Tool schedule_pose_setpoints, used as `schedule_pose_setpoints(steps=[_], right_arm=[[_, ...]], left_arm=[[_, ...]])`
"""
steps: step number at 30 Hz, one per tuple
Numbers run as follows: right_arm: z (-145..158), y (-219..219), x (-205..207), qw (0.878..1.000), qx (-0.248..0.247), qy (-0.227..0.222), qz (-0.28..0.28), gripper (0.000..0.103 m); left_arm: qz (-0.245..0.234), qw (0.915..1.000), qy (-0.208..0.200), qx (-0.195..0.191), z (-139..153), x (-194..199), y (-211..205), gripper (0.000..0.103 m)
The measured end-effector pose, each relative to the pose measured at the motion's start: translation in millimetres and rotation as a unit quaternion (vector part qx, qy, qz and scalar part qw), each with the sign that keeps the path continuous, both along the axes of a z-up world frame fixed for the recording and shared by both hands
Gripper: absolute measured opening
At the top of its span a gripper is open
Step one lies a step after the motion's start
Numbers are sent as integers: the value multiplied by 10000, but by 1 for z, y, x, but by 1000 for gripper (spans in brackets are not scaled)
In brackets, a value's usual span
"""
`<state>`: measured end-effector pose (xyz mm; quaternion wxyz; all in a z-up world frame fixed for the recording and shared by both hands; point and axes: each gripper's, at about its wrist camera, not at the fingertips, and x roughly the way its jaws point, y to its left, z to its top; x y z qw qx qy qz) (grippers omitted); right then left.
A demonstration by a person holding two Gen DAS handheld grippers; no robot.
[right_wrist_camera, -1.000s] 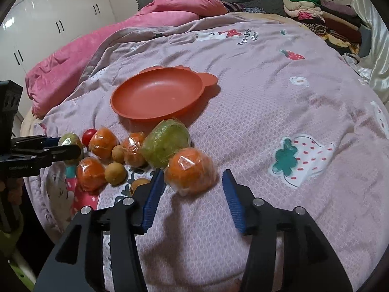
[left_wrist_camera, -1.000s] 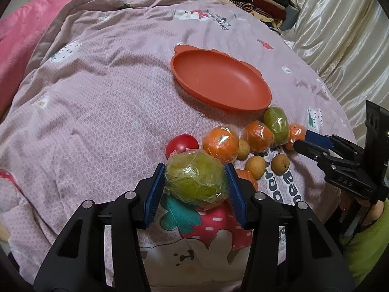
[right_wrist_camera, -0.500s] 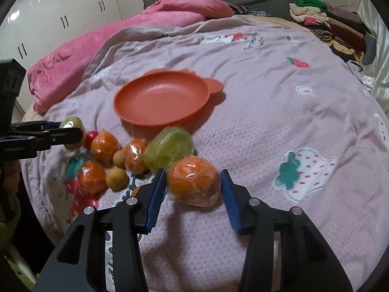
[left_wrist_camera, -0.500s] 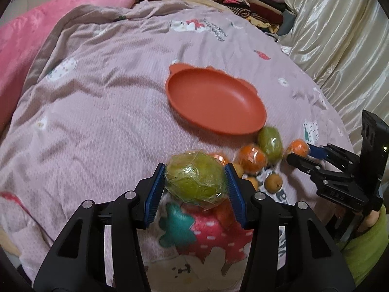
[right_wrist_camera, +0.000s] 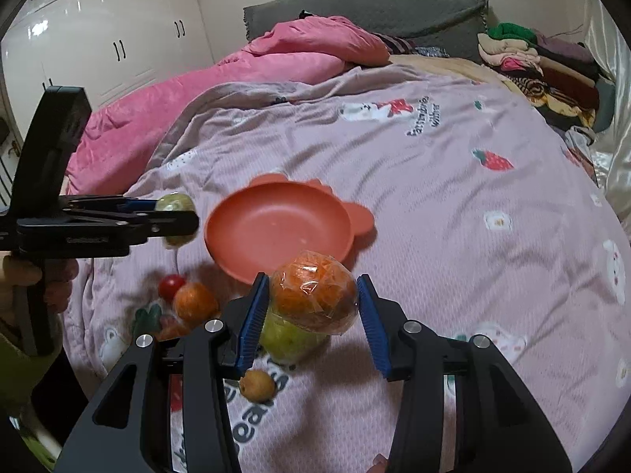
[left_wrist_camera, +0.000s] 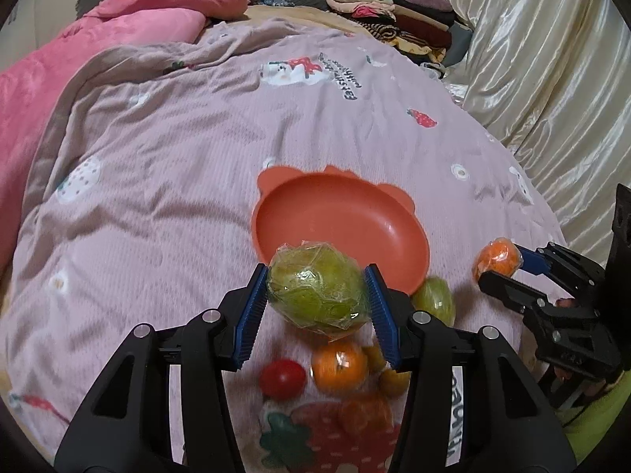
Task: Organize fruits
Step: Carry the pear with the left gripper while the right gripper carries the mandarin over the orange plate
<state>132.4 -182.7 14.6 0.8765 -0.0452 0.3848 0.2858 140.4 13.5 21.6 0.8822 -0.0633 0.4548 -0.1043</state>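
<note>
Fruit sits clamped in both tools above a bed spread with a mauve printed quilt (left_wrist_camera: 165, 181). Farthest left, a pink duvet (left_wrist_camera: 130, 35) is bunched along the bed's edge. Next, the left hand-held gripper (left_wrist_camera: 317, 295) is clenched on a plastic-wrapped green fruit (left_wrist_camera: 317, 293), its blue pads pressing both sides, the fruit held clear of the quilt and overlapping the near rim of the orange plate (left_wrist_camera: 339, 216) in the left wrist view. That plate lies empty on the quilt, with small ear-shaped tabs on its rim. Below the held fruit a loose cluster rests on the quilt: a red tomato (left_wrist_camera: 282, 378), a wrapped orange (left_wrist_camera: 339, 362) just beside it, small yellow-brown fruits to its right, and a second wrapped green fruit (left_wrist_camera: 434, 299) touching the plate's near edge. Further right, the right hand-held gripper (right_wrist_camera: 313, 301) grasps a wrapped orange fruit (right_wrist_camera: 315, 297); its jaws have just been closing, and the pads now press the wrapped fruit on both sides, lifted above the green one on the quilt. A small brown fruit (right_wrist_camera: 257, 385) lies beneath its left finger. At the far right stand a pile of folded clothes (left_wrist_camera: 390, 12) and a shiny cream curtain (left_wrist_camera: 552, 59)
</note>
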Motion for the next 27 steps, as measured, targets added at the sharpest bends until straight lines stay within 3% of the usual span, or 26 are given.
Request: schedule_pose_setpoints(steps=[12,27], right_arm=[[9,18,18,9998,-117,-129,122,44],[-15,50,34,9982,-394,70,447,44]], left_arm=[[-157,9998,-78,60,1,24,-7,41],[-235,9996,128,39,-17,40,-5,41]])
